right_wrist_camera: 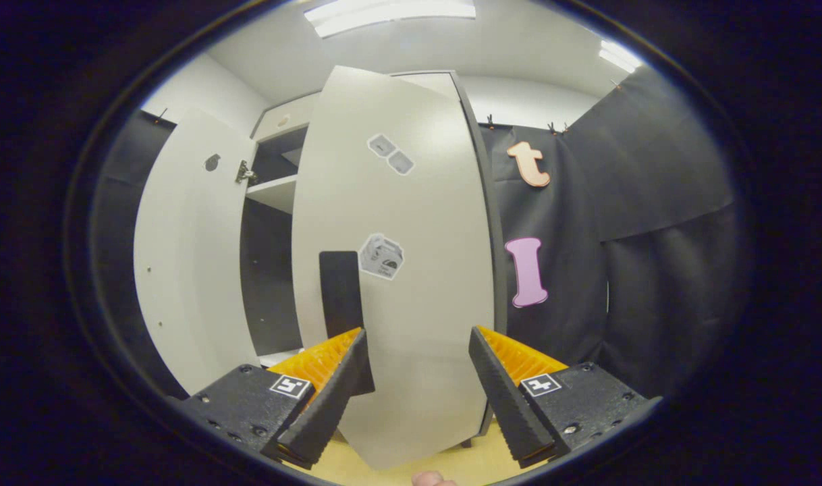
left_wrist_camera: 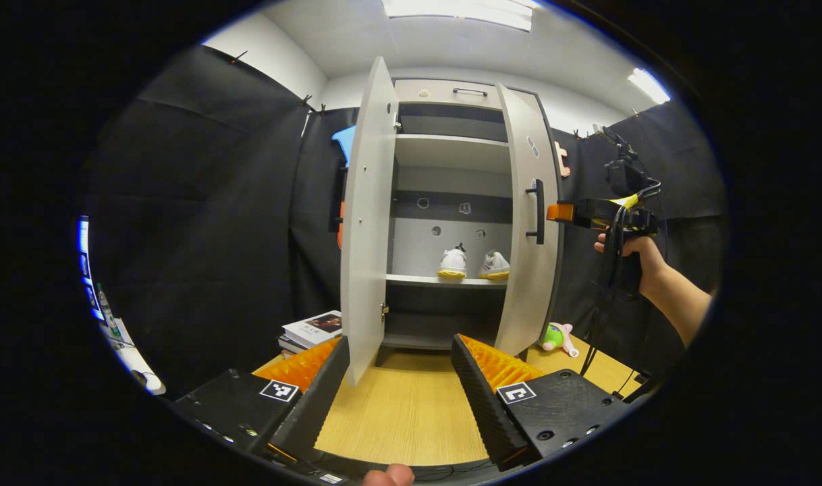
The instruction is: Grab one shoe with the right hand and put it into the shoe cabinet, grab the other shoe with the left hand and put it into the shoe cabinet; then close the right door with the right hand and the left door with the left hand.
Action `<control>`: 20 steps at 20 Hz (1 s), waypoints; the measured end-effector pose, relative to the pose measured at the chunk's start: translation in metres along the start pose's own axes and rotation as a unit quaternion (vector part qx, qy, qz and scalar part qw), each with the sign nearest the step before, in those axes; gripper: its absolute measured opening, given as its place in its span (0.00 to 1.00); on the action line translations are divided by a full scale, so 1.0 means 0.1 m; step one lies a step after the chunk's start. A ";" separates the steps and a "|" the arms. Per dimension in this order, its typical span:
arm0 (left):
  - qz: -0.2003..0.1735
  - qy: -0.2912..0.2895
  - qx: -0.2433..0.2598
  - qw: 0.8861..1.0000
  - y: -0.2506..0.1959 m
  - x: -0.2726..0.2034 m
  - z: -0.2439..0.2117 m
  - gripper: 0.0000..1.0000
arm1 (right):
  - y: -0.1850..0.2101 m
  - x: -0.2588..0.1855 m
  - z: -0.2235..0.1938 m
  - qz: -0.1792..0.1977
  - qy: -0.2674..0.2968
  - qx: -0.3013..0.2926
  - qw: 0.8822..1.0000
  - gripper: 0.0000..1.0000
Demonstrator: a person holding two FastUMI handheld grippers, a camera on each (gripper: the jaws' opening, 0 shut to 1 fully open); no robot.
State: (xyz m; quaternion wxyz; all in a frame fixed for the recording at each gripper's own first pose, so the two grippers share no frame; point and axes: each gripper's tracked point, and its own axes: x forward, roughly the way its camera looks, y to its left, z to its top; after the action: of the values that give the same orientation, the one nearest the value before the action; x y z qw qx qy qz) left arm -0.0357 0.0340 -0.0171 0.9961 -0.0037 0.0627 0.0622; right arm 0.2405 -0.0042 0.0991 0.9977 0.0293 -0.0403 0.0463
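Two white shoes with yellow soles, one (left_wrist_camera: 453,264) beside the other (left_wrist_camera: 495,266), stand on a middle shelf of the grey shoe cabinet (left_wrist_camera: 451,148). Both doors are ajar: the left door (left_wrist_camera: 367,223) swung wide, the right door (left_wrist_camera: 531,223) partly open with a black handle (left_wrist_camera: 538,211). My left gripper (left_wrist_camera: 401,388) hangs open in front of the cabinet, holding nothing. The right gripper (left_wrist_camera: 561,212), held by a hand (left_wrist_camera: 637,253), sits against the right door's outer face near the handle. In the right gripper view, my right gripper (right_wrist_camera: 416,378) is open, right up against the right door (right_wrist_camera: 411,270) and its handle (right_wrist_camera: 341,290).
The cabinet stands on a wooden floor (left_wrist_camera: 404,412). A stack of books (left_wrist_camera: 313,331) lies left of the cabinet, and a green plush toy (left_wrist_camera: 556,335) lies to its right. Black cloth walls close in both sides. Cables hang below the right hand.
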 end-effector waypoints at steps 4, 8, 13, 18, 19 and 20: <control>0.020 0.002 -0.007 1.000 0.26 0.12 0.09 0.91 | 0.19 -0.46 0.01 0.020 -0.019 -0.013 1.000 0.98; 0.053 -0.002 0.001 0.999 0.61 0.40 0.31 0.91 | 0.31 -1.17 -0.30 0.038 -0.006 -0.034 0.999 0.98; 0.099 -0.039 -0.007 0.994 1.25 0.84 0.76 0.91 | 0.30 -1.91 -0.83 0.028 0.036 -0.075 0.996 0.98; 0.146 -0.078 0.019 0.986 1.90 1.37 1.31 0.91 | 0.50 -2.13 -1.25 0.045 0.088 -0.044 0.994 0.98; 0.140 -0.079 0.023 0.987 1.94 1.48 1.41 0.91 | 0.49 -2.14 -1.27 0.045 0.092 -0.045 0.994 0.98; 0.131 -0.076 0.023 0.988 1.96 1.59 1.46 0.91 | 0.48 -2.13 -1.26 0.043 0.091 -0.047 0.994 0.98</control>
State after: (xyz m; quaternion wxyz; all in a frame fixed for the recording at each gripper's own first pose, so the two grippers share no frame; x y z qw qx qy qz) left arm 0.1148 0.2501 0.1079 0.9810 0.0319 -0.0115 0.1908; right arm 0.0342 0.0319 -0.0413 0.9946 -0.0237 0.0477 0.0895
